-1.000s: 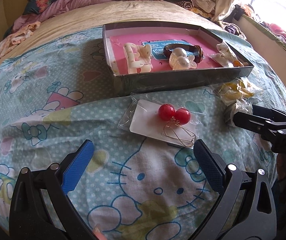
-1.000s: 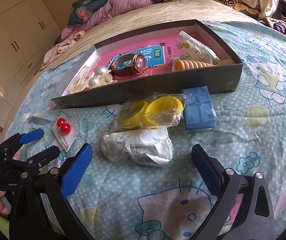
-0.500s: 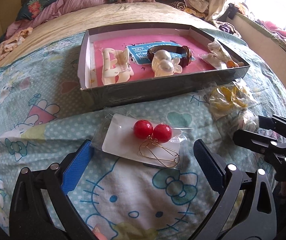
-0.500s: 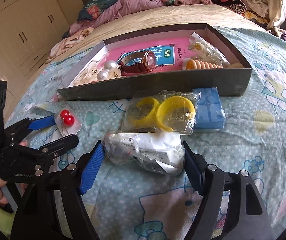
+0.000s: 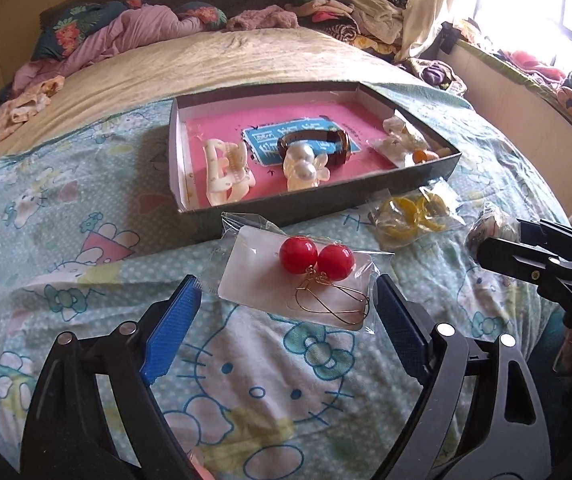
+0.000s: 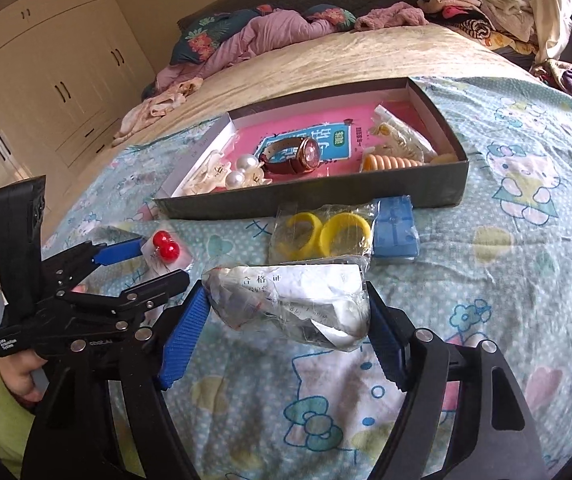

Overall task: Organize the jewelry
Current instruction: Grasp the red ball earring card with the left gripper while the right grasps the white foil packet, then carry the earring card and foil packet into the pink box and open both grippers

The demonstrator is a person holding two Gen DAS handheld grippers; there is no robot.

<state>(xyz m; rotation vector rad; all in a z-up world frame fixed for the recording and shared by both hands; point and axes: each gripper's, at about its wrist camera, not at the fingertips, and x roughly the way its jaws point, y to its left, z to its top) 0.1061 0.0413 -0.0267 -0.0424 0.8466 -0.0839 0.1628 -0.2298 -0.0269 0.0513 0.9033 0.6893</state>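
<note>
A dark open box (image 5: 326,196) with a pink floor lies on the bed and holds a watch (image 6: 298,156), pearl clips (image 5: 304,164) and a cream hair claw (image 5: 225,170). Bagged red ball earrings on a white card (image 5: 314,260) lie just in front of my open left gripper (image 5: 286,320), whose pads flank the card's near end. My right gripper (image 6: 286,320) has its blue pads pressed on both ends of a crumpled clear bag with a paper label (image 6: 290,300). Bagged yellow rings (image 6: 326,232) and a blue case (image 6: 396,232) lie in front of the box.
The bed has a Hello Kitty sheet (image 5: 265,380). Clothes and pillows (image 5: 145,28) are piled at the head. White wardrobes (image 6: 45,72) stand at the left, and a window ledge with clothes (image 5: 526,64) runs along the right.
My left gripper has moved forward up to the earring card and narrowed a little. My right gripper has moved forward and closed onto the crumpled bag.
</note>
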